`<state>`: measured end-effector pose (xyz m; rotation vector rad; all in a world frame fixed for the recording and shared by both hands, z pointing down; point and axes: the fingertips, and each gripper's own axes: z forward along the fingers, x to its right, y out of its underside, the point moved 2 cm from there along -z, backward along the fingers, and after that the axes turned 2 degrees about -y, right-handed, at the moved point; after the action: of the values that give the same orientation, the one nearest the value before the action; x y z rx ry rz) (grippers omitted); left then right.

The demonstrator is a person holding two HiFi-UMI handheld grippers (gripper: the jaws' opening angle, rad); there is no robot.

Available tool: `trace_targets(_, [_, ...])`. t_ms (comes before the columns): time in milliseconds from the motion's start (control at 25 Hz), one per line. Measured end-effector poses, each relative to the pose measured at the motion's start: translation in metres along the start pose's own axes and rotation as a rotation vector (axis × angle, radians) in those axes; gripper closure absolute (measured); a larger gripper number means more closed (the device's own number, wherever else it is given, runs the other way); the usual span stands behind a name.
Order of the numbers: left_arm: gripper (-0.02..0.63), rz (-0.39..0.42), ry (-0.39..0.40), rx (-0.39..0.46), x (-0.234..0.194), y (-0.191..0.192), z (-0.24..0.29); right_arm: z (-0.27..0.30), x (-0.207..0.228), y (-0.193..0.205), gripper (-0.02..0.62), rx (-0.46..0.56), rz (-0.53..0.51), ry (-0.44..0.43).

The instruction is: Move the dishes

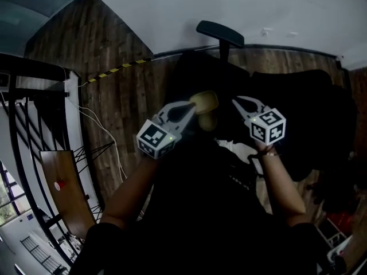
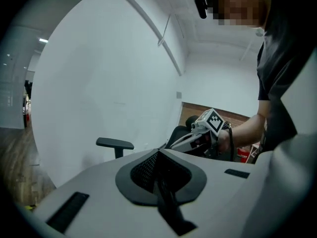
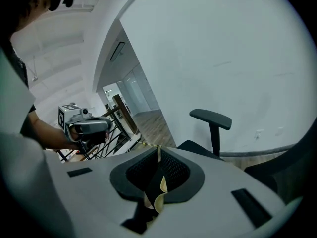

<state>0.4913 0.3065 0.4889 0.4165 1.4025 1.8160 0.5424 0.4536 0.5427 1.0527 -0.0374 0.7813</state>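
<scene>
chair (image 1: 221,34) ahead; no sure dishes in view | left claw (image 1: 192,106) closed, empty | right claw (image 1: 236,101) closed, pale sliver (image 3: 159,198) in seam | yellowish thing (image 1: 205,103) between them, unclear | next: locate dishes, open claws before reaching, grip rims squarely

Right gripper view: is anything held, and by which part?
A thin pale yellow piece is pinched edge-on between the shut jaws of the right gripper; what it is, and which part, cannot be told.
</scene>
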Motion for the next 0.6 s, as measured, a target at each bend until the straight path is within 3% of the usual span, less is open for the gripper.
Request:
trace_targets(240, [0.615,-0.015,-0.081,-0.020,-0.014,0.012,0.008,0.032,0.027,0.023,0.566,-0.088,0.037,-0.053])
trace_targets(600, [0.615,-0.092,-0.076,-0.073,-0.040,0.057,0.019,0.088,0.056,0.060,0.531,-0.223,0.059,-0.015])
